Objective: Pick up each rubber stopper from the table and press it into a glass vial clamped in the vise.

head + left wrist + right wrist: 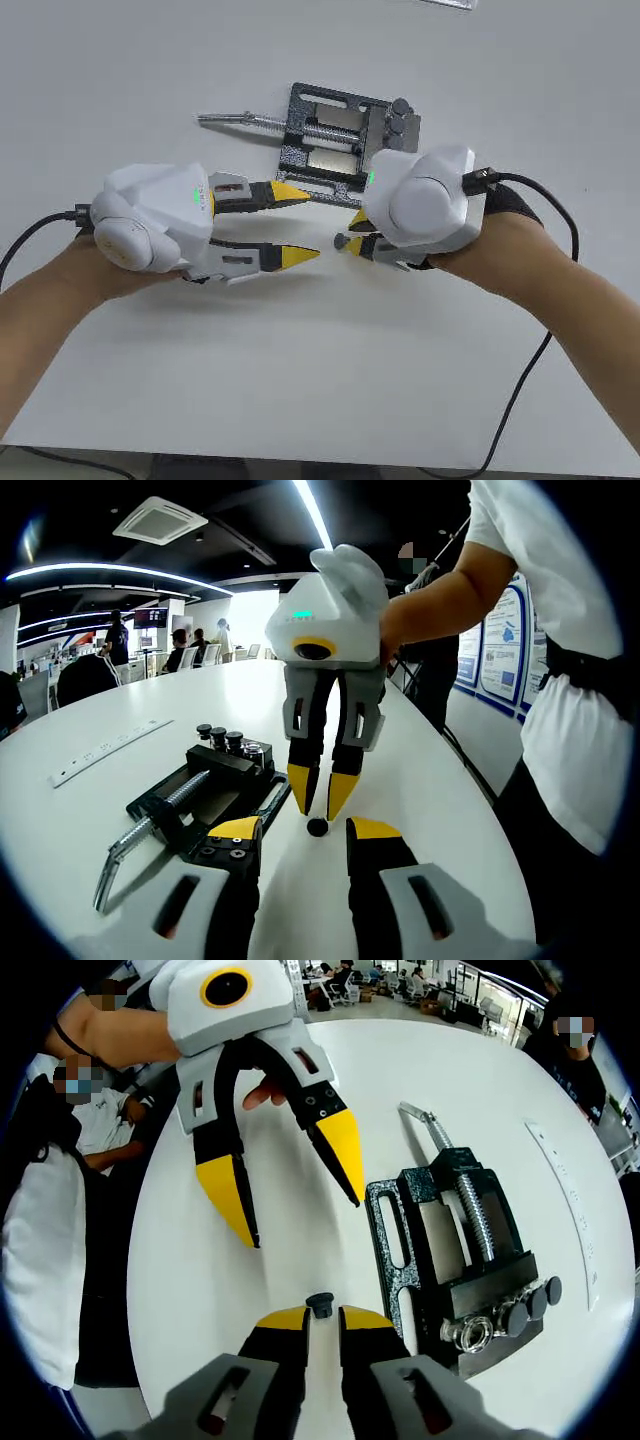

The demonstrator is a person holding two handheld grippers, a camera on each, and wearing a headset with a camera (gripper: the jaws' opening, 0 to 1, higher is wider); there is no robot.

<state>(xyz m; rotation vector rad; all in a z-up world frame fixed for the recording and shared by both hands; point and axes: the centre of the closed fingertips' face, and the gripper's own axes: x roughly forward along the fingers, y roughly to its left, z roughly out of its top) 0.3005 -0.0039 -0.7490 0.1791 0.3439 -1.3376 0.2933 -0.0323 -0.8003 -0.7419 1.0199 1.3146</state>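
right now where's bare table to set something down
Free: the near table strip below both forearms, and left of the vise. Crowded: between the left hand-held gripper and right hand-held gripper, around the stopper, by the vise.

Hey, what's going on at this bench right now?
A person is working two hand-held grippers over a white table. The right gripper is poised at a small black rubber stopper lying on the table, jaws slightly apart and not yet clamped on it. The left gripper hovers open opposite, holding nothing. Beside them, the vise holds three stoppered vials and one open glass vial.
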